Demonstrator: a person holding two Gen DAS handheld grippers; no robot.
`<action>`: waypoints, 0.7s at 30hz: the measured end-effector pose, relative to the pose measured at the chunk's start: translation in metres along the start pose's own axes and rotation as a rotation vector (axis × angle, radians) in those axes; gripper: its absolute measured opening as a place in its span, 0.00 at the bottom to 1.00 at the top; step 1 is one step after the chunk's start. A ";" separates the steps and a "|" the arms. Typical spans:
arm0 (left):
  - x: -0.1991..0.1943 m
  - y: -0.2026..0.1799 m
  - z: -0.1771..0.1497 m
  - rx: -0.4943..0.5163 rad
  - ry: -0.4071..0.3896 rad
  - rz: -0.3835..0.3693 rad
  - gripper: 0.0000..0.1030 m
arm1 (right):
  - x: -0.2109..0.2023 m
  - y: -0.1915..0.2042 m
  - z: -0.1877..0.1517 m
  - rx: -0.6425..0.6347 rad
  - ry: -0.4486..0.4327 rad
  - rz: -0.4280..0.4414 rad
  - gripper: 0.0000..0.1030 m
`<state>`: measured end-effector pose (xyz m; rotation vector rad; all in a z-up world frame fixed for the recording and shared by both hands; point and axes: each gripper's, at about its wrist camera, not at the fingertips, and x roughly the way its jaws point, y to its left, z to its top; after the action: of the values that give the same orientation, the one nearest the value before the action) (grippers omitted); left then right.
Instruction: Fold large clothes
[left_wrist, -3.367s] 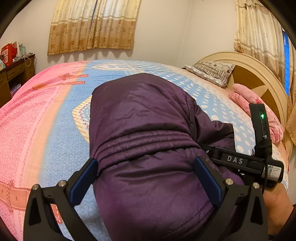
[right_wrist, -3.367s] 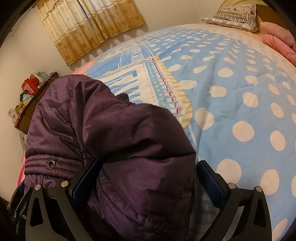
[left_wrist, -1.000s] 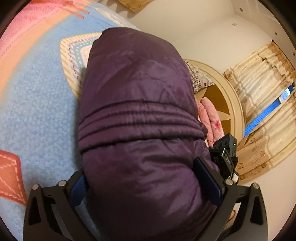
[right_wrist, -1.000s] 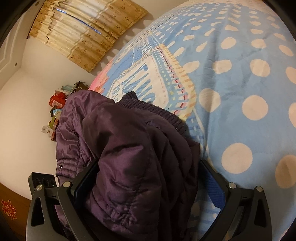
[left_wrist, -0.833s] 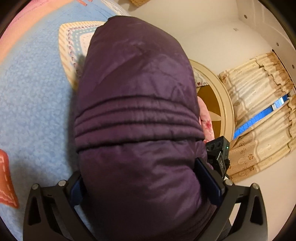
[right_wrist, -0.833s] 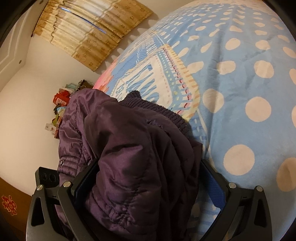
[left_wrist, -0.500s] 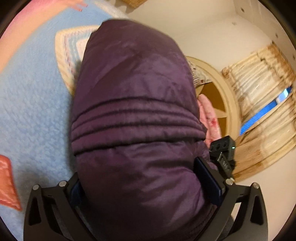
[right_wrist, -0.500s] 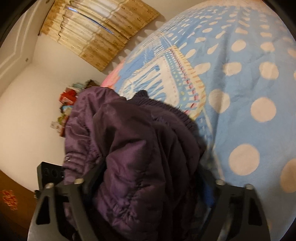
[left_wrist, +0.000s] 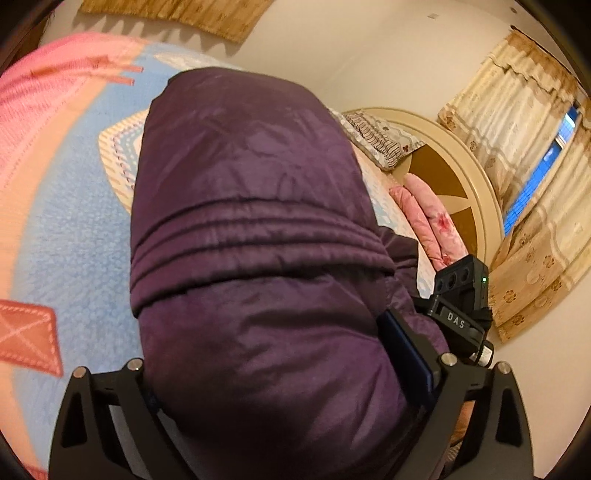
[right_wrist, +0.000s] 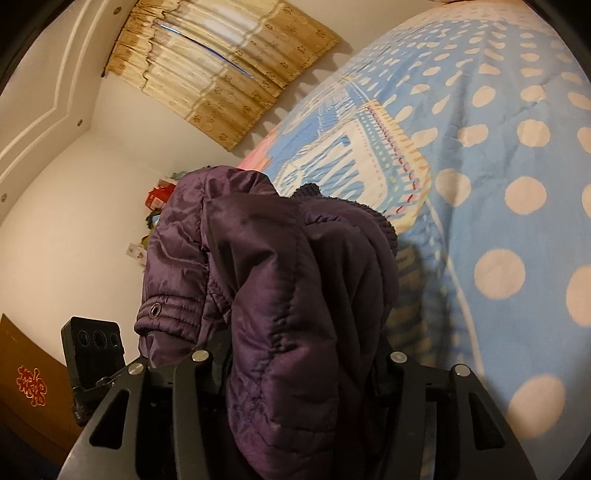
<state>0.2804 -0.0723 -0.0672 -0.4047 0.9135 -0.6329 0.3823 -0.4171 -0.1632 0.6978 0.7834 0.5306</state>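
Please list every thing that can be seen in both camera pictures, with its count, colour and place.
padded jacket: 1, dark purple, bundled between both grippers, above the bed
bed cover: 1, blue with pale dots, pink at one side, under the jacket
pillow: 1, grey striped, at the headboard
folded quilt: 1, pink, beside the pillow
headboard: 1, cream and brown, round
curtains: 2 sets, beige, on the windows
cluttered items: several, red and green, far by the wall
left gripper: 1, black, fingers wide around the jacket
right gripper: 1, black, fingers closed on the jacket
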 end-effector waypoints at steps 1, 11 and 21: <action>-0.005 -0.007 -0.004 0.014 -0.010 0.014 0.95 | -0.002 0.002 -0.003 -0.004 0.001 0.009 0.49; -0.028 -0.026 -0.019 0.059 -0.047 0.096 0.95 | -0.006 0.023 -0.032 -0.020 0.021 0.066 0.48; -0.066 -0.017 -0.036 0.050 -0.098 0.150 0.95 | 0.015 0.063 -0.049 -0.072 0.071 0.124 0.47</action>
<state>0.2149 -0.0437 -0.0380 -0.3165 0.8248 -0.4938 0.3421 -0.3477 -0.1489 0.6662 0.7869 0.6958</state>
